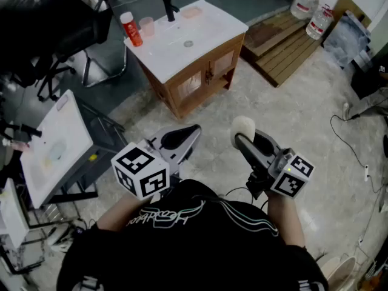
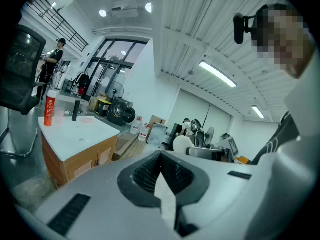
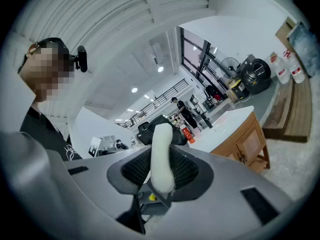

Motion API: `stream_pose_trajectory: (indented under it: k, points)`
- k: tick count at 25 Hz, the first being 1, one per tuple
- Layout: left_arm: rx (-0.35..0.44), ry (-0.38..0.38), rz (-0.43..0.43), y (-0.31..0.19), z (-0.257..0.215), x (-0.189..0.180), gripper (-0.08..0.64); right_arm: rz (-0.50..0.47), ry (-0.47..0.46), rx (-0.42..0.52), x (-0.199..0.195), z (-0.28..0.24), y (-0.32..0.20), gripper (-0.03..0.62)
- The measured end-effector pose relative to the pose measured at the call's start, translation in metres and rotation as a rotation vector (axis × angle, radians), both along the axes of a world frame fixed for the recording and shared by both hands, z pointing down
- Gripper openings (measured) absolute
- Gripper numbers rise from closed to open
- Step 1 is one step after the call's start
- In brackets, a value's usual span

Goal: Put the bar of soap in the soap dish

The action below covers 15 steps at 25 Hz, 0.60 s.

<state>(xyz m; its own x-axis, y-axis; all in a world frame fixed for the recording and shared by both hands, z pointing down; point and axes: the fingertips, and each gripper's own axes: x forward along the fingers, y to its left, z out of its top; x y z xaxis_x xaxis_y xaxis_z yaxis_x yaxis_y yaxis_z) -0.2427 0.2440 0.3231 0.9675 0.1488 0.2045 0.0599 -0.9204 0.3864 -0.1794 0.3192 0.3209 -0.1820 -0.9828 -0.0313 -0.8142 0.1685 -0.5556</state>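
Observation:
A cream-white bar of soap (image 1: 244, 126) stands on edge between the jaws of my right gripper (image 1: 243, 137), which is shut on it. In the right gripper view the soap (image 3: 161, 154) sticks up past the black pads. My left gripper (image 1: 191, 130) is beside it, shut and with nothing in it; its pads (image 2: 146, 171) meet at the tip. Both grippers are held in front of my chest, well short of the washstand (image 1: 209, 32). The pink soap dish (image 1: 192, 11) sits on the white top, right of the black tap (image 1: 170, 8). It also shows in the left gripper view as the soap dish (image 2: 88, 120).
On the washstand stand a red bottle (image 1: 130, 29) and a pink cup (image 1: 147, 25). A black office chair (image 1: 54, 26) is at the far left, with a slanted white board (image 1: 54, 147) below it. A wooden pallet (image 1: 291, 41), water bottles (image 1: 312, 11) and floor cables (image 1: 354, 147) are on the right.

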Motion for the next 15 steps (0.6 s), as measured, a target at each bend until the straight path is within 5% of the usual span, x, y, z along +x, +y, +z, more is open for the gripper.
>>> stream_pose_trajectory:
  k: [15]
  points:
    - [0.074,0.102,-0.004,-0.014,-0.058,-0.022,0.020,0.029,0.150,0.049,-0.019,-0.069,0.000,0.127]
